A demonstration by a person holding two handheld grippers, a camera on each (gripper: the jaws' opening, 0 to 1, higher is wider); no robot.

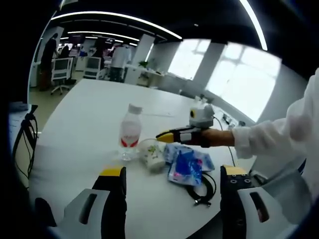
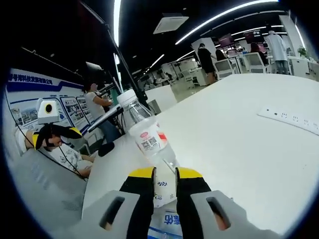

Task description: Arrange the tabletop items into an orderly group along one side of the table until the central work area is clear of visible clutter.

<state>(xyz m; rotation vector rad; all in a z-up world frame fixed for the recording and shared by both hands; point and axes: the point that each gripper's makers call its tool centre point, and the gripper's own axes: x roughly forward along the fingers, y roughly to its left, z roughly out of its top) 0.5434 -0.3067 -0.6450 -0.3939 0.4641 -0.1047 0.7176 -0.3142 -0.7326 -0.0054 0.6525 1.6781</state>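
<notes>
Left gripper view: the left gripper (image 1: 172, 181) stood low over the near edge of the white table (image 1: 84, 124), its two yellow-tipped jaws set wide apart with nothing between them. Ahead of it sat a small cluster. A clear water bottle (image 1: 130, 130) with a white cap and red label stood upright. Just to its right a white paper cup (image 1: 152, 154) lay tipped on its side, mouth toward the bottle. Blue snack packets (image 1: 187, 164) lay against the cup on its far side, and a black cable (image 1: 202, 186) curled on the table just beyond and beneath the packets. The right gripper (image 1: 164, 135) reached in from the right, held by a person's hand in a white sleeve (image 1: 269, 134); its yellow tips were at the cup's rim.

Right gripper view: the right gripper (image 2: 164, 181) showed its jaws drawn nearly together, a narrow gap left, with the white cup (image 2: 162, 191) pinched between them; whether the pads pressed firmly was hard to make out at that angle. The bottle (image 2: 144, 132) rose directly behind the jaws, tilted in this view. A blue packet (image 2: 167, 224) with white print lay under the jaws. A white power strip (image 2: 291, 119) lay well apart on the table, toward the right. The left gripper (image 2: 52, 133) appeared at the far left.
</notes>
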